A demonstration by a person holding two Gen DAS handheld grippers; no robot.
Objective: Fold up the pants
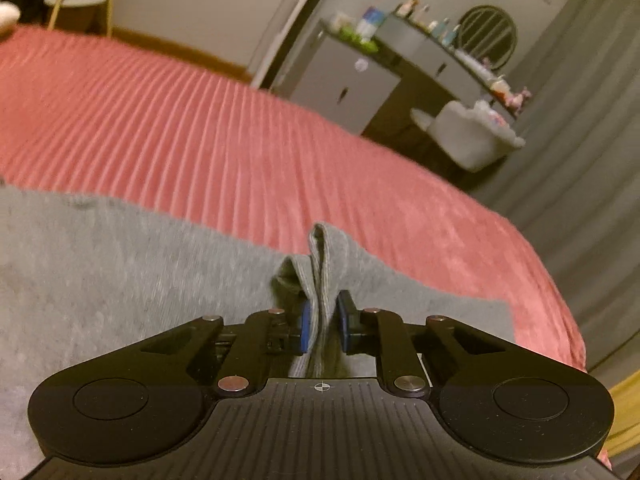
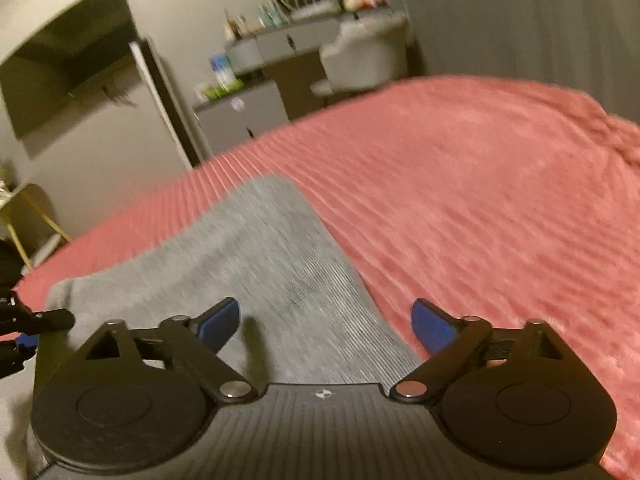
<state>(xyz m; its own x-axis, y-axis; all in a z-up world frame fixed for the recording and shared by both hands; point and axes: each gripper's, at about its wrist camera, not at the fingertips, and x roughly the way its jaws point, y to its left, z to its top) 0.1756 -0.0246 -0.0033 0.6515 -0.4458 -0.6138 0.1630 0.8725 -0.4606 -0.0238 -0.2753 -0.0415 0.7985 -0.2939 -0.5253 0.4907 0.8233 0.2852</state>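
Observation:
Grey pants (image 1: 120,264) lie on a pink ribbed bedspread (image 1: 200,128). My left gripper (image 1: 325,320) is shut on a pinched fold of the grey fabric, which sticks up between its blue pads (image 1: 306,326). In the right wrist view the grey pants (image 2: 272,256) stretch away from me over the bedspread (image 2: 480,200). My right gripper (image 2: 326,322) is open and empty, its blue pads (image 2: 222,322) wide apart just above the pants' near part. The left gripper's tip (image 2: 24,328) shows at that view's left edge.
A grey dresser (image 1: 348,84) with bottles, a round mirror (image 1: 486,36) and a pale armchair (image 1: 468,136) stand beyond the bed's far edge. Grey curtains (image 1: 580,140) hang at the right. A gold-legged side table (image 2: 24,216) stands at the left.

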